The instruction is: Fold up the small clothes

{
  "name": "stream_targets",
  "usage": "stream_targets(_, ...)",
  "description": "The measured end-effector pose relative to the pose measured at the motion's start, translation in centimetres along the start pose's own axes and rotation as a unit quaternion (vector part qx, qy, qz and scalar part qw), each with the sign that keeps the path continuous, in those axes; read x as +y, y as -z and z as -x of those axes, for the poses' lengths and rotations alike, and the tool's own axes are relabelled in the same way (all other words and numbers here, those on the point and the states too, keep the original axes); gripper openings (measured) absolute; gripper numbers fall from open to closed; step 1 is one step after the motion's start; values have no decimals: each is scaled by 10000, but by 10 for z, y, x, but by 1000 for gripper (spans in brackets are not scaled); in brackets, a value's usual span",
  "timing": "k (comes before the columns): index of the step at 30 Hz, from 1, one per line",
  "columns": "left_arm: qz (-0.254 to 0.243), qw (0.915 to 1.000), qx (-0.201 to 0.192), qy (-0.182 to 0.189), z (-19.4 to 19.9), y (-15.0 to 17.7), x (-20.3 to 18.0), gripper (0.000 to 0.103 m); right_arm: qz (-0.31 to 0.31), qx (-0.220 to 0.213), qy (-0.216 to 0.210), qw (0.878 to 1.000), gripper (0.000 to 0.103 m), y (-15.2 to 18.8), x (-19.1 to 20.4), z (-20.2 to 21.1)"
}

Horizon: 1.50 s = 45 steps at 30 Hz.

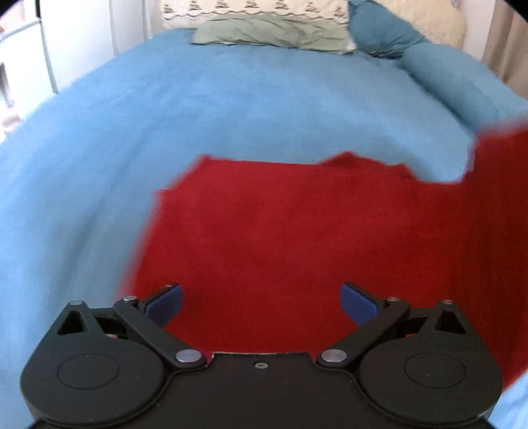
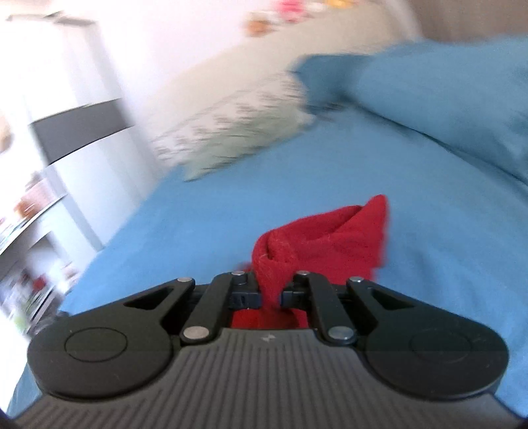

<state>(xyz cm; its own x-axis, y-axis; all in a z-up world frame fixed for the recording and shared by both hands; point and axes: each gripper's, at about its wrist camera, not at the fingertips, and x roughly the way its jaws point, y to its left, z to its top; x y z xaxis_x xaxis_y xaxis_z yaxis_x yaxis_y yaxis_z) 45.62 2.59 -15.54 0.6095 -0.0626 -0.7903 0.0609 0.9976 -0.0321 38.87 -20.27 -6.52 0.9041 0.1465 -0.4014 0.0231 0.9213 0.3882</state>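
While clamped: red cloth (image 2: 316, 241), bedspread (image 2: 363, 171).

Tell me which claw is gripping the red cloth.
The right claw, shut on a bunched fold of red cloth. The left claw is open above it.

Red garment (image 1: 280, 231) on a light blue bedspread (image 1: 165, 109); sage-green pillow (image 1: 270, 33), teal pillow (image 1: 379, 29).

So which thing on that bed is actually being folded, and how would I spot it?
Look at the big bed under the light blue blanket, with pillows piled at its head. Near the foot lies the red cloth, spread mostly flat, one edge pinched in the right gripper. It is the only red thing on the bed; everything around it is blue, green or cream.
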Motion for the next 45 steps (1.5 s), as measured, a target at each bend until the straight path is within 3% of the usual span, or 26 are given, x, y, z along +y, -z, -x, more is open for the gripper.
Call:
stream_targets(3,47,9998,7,-173,15,12,46,103,452,247,-849,9951,22,6,63,-25)
stream_targets(7,24,9986,207,-485,26,44,99,103,1266,1016,-1746,9712,22,53,124,-59)
stream_targets(12,294,9974,365,-549,30,75,143,103,1567,1942,-1754,9523,22,117,142,-102)
stream_targets(17,370,9978,290,-478,39,82,153,103,1688,1890,-1829,9499,22,120,149,-94)
stream_targets(22,325,9977,277,-527,46,90,157,103,1961,2014,-2047,9376,22,124,154,-80)
stream_targets(24,285,9977,295,-538,46,92,156,103,2060,2156,-1985,9336,24,131,159,-86)
stream_targets(27,276,9977,302,-538,50,95,156,103,2049,2397,-1896,9299,35,138,159,-89)
stream_targets(28,283,9978,313,-516,52,95,156,103,2031,2369,-1920,9305,52,136,156,-85)
stream_targets(31,337,9988,156,-334,70,95,158,103,1905,1959,-1995,9410,83,125,138,-55)
stream_targets(34,301,9993,-128,-199,90,87,152,103,1921,1520,-1915,9504,88,109,111,-19)
stream_targets(37,246,9992,-309,-83,102,77,144,103,2384,1187,-1411,9535,94,114,92,8)
stream_targets(42,90,9993,-372,60,94,59,122,103,2984,1339,-551,9434,92,143,59,21)
stream_targets(45,12,9996,-271,57,79,53,113,103,3072,1408,-252,9408,92,154,48,16)
